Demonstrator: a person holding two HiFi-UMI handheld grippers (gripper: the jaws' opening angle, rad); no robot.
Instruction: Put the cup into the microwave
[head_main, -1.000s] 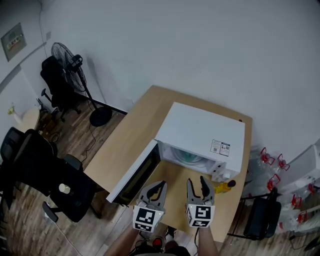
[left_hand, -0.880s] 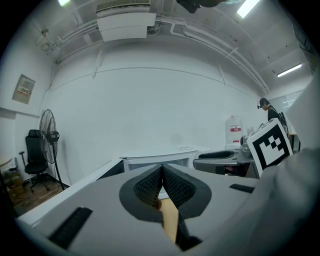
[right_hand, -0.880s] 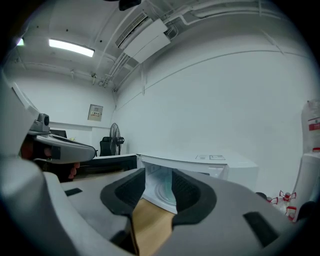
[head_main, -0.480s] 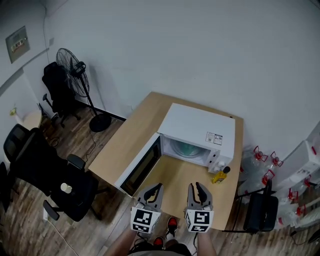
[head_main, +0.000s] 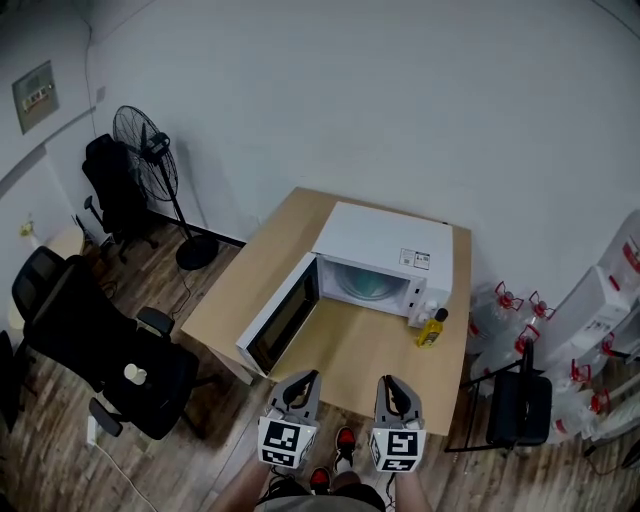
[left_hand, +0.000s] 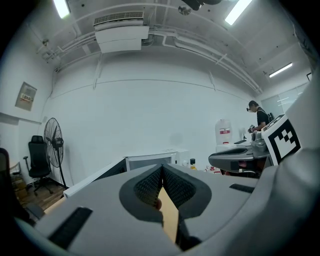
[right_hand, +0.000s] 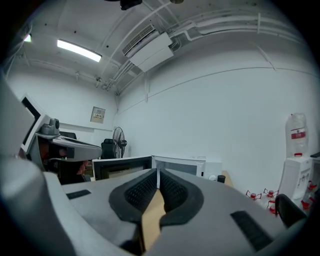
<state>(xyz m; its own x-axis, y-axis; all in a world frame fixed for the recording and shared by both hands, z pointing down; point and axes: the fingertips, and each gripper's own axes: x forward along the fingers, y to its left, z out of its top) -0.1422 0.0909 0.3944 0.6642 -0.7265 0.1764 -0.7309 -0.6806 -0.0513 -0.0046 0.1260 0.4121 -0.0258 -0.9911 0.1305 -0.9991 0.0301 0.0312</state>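
Observation:
A white microwave (head_main: 385, 245) stands on the wooden table (head_main: 350, 350) with its door (head_main: 280, 315) swung open to the left. Inside the cavity sits a pale green round thing (head_main: 365, 285) that looks like the cup. Both grippers hover side by side in front of the table's near edge, well short of the microwave. My left gripper (head_main: 305, 380) is shut with nothing in it, its tips touching (left_hand: 161, 167). My right gripper (head_main: 388, 383) is closing, its tips meeting (right_hand: 158, 172) with nothing between them. Both gripper views face the microwave (right_hand: 185, 162).
A yellow bottle (head_main: 430, 328) stands on the table beside the microwave's right front corner. Black office chairs (head_main: 90, 330) and a standing fan (head_main: 150, 150) are at the left. Another black chair (head_main: 520, 410) is at the right. A person (left_hand: 260, 117) stands far right.
Both grippers have drawn back from the microwave's front to beyond the table's near edge. The right gripper's jaws have closed. The microwave door stays open.

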